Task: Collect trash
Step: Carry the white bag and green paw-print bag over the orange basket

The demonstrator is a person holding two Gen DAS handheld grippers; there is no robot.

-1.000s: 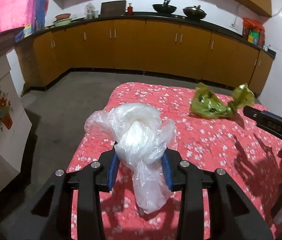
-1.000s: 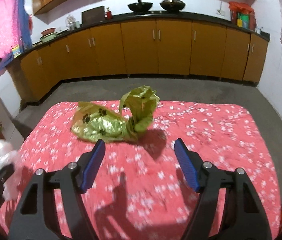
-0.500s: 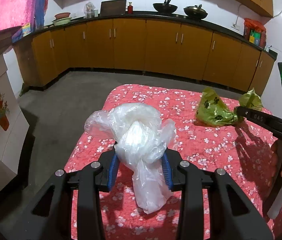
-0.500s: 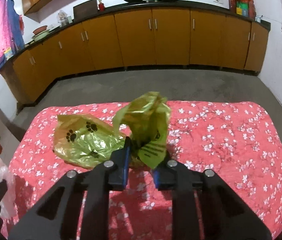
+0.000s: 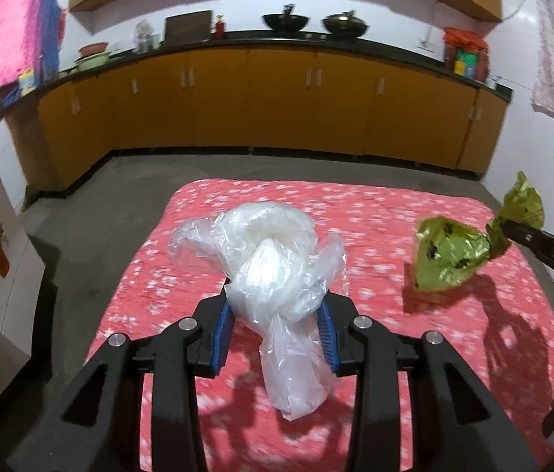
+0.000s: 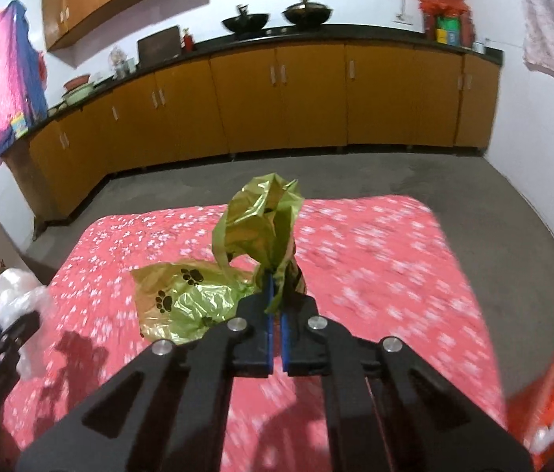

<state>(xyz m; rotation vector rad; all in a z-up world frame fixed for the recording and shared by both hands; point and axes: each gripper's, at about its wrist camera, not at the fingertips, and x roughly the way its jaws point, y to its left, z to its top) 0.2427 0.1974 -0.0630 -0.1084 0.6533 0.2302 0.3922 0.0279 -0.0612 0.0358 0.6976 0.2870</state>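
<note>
The crumpled clear plastic bag (image 5: 277, 275) sits pinched between the blue-padded fingers (image 5: 222, 332) of the left gripper (image 5: 275, 334), its knotted bulk bulging above them and a loose tail hanging down below, over the near part of the red floral-cloth worktop (image 5: 375, 212). The bag is off the cloth, and its shadow lies on the cloth beneath it. From the right wrist view the same clear bag (image 6: 21, 295) shows at the left edge of the worktop (image 6: 375, 259), held by the black frame of the left gripper.

The green plastic bag printed with black paw marks (image 6: 202, 295) is clamped at its twisted neck by the right gripper (image 6: 276, 314), whose blue pads are pressed almost together on the thin plastic. The bag's open top flares up above the fingers, and its fuller body hangs to the left of them, above the cloth. In the left wrist view this green bag (image 5: 450, 255) hangs clear of the worktop near its right side, with a dark shadow on the cloth just under it, and the black arm of the right gripper (image 5: 503, 230) reaches in from the right edge.

Beyond the worktop, across a grey floor (image 6: 355, 177), a run of orange-brown cabinets (image 5: 277, 106) carries a black counter with two dark woks (image 5: 287, 21).
</note>
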